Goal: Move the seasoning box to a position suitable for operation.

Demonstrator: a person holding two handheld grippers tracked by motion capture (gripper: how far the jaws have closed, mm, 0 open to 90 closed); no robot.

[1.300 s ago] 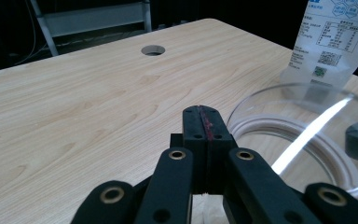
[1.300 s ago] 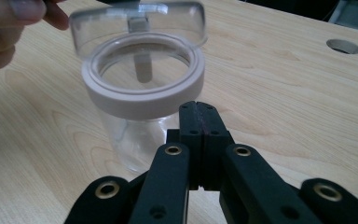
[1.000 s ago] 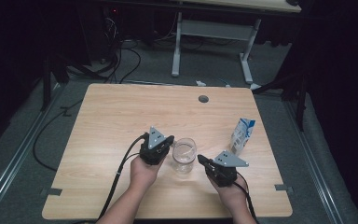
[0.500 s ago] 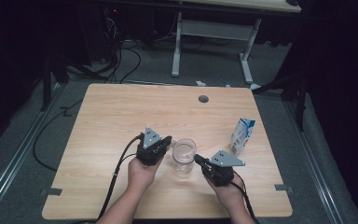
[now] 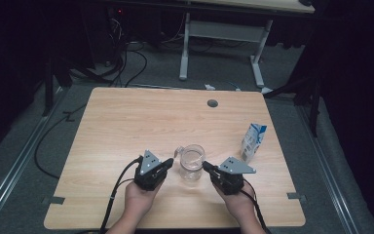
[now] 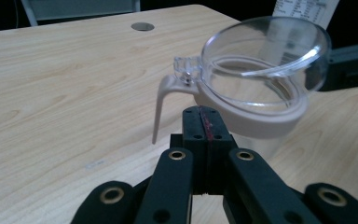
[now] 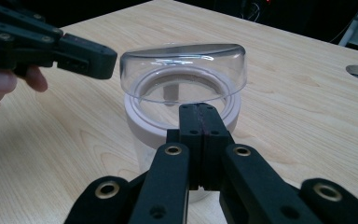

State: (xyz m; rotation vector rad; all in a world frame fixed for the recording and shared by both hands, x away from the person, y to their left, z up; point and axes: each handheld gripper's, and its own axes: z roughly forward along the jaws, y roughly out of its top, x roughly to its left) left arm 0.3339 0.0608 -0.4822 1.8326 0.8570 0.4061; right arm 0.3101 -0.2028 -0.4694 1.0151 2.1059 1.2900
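While both tools sit with jaws together, left gripper (image 5: 168,162) just left of the clear jar (image 5: 192,163), right gripper (image 5: 207,166) just right, milk carton (image 5: 253,141) beyond.

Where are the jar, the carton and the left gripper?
jar (image 5: 192,165), high view, on its clear side wall.
carton (image 5: 253,141), high view, on its front face.
left gripper (image 5: 168,162), high view, at its shut jaw tips.

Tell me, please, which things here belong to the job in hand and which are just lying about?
In the job:
- clear jar with its hinged lid up
- left gripper, shut, beside it
- right gripper, shut, on its other side

Lying about:
- small carton
- table
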